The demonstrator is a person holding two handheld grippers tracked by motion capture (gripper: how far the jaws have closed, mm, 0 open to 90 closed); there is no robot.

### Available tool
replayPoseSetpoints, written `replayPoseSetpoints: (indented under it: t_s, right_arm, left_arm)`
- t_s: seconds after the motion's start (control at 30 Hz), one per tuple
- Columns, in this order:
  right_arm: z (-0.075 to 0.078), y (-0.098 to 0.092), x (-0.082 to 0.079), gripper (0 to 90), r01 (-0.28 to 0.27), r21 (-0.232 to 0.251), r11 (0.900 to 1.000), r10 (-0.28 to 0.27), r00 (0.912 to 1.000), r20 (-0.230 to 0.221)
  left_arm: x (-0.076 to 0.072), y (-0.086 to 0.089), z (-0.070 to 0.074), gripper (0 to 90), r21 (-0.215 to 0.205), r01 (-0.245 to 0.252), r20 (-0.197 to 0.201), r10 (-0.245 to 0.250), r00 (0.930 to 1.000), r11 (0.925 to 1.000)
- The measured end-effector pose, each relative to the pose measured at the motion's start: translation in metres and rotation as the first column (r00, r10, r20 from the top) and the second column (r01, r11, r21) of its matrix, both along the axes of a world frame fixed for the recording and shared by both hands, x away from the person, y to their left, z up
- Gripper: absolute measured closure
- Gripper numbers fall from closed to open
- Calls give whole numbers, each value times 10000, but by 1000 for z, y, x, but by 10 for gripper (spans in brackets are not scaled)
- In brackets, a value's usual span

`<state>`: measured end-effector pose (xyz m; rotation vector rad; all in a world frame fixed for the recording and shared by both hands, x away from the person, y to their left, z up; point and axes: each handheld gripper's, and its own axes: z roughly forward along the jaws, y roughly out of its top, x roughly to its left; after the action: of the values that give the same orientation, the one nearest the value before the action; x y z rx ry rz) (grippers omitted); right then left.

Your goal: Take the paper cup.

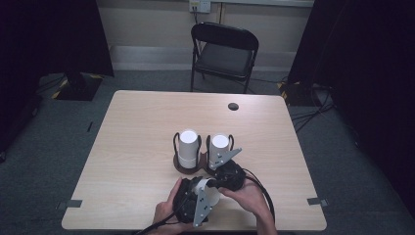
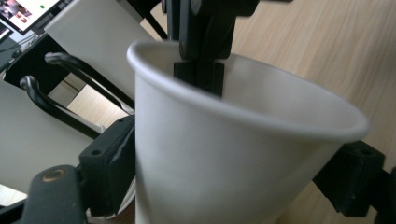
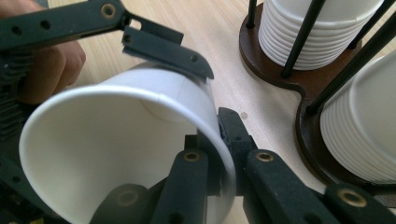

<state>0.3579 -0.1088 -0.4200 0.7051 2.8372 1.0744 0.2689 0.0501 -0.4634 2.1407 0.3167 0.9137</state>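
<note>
My left claw (image 2: 233, 186) clamps the cup's (image 2: 224, 154) body at the near table (image 1: 122, 147) edge. My right claw (image 3: 219, 158) pinches its rim, one jaw inside. The rack (image 1: 188, 166) of stacks seems just beyond.

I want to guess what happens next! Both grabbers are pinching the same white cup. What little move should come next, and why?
Probably the right gripper should open and let go. It pinches the paper cup by its rim, one jaw inside and one outside, while the left gripper already clamps the cup's sides. Two grips are more than needed, and both stacks in the cup holder stand beside it, not in the way.
</note>
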Motion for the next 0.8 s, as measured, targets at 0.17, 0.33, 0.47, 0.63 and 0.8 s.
replayPoseSetpoints:
  t_s: [0.17,0.33,0.47,0.63,0.8]
  right_arm:
    - [-1,2,2,893,-8,-52,10000,7,9998,-214]
    - [-2,7,3,895,-33,-177,9998,26,9991,-415]
    - [-3,7,3,895,30,-20,10000,-31,9983,-585]
    - [-3,8,3,885,115,-41,9999,-118,9977,-661]
    - [-3,7,3,861,315,-149,9994,-325,9972,-671]
  left_arm:
    - [-1,-3,1,183,-90,22,14,-22,10000,10000]
    - [-1,-6,1,179,-88,-75,113,76,9999,9999]
    - [0,-6,2,188,-219,-136,103,138,9999,9997]
    - [1,-4,2,201,-346,-114,-99,111,9999,9993]
    - [2,-1,2,218,-626,-236,-228,222,9995,9978]
